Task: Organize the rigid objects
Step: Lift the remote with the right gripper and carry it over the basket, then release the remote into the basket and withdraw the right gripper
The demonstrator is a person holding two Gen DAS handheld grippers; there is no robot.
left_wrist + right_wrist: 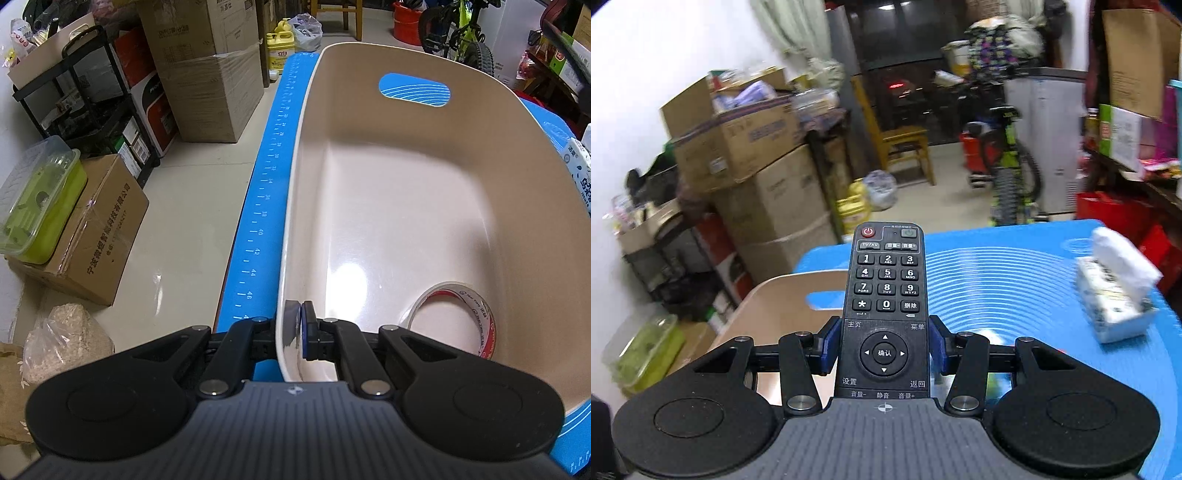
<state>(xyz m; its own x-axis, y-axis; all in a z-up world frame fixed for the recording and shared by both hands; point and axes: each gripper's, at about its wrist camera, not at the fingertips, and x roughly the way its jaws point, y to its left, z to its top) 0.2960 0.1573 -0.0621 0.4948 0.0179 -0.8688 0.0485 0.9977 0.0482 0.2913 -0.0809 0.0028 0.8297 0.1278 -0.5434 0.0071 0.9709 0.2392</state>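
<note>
Left gripper [298, 325]: jaws pressed together on the near rim of the bin [291, 229], one pad outside the wall and one inside, pinching it and, as I read it, steadying it. Just inside that near end, a tape roll [456, 319] stands on edge against the right-hand wall. The rest of the bin floor is bare.

Right gripper [884, 349]: jaws pinching the remote control [884, 295] across its lower body, buttons up, top end pointing away. The remote is clear of the tabletop [1015, 273], held in the air with the bin's far end and handle slot below and to its left.

Step in hand, as I judge it: carry phase, remote picked, not yet placed. Next move calls for swinging the remote left over the bin rim, lowering it onto the bare floor and only then spreading the jaws.

Edges and room: the bin's left wall runs close along the blue mat's left edge [266, 192], with floor beyond, so any shove leftward is risky. Open floor in the bin is ample beyond the tape. A tissue pack [1115, 299] lies well apart on the right, clear of the path. Boxes [207, 74] and a bicycle [1012, 173] stand farther off on the floor.
</note>
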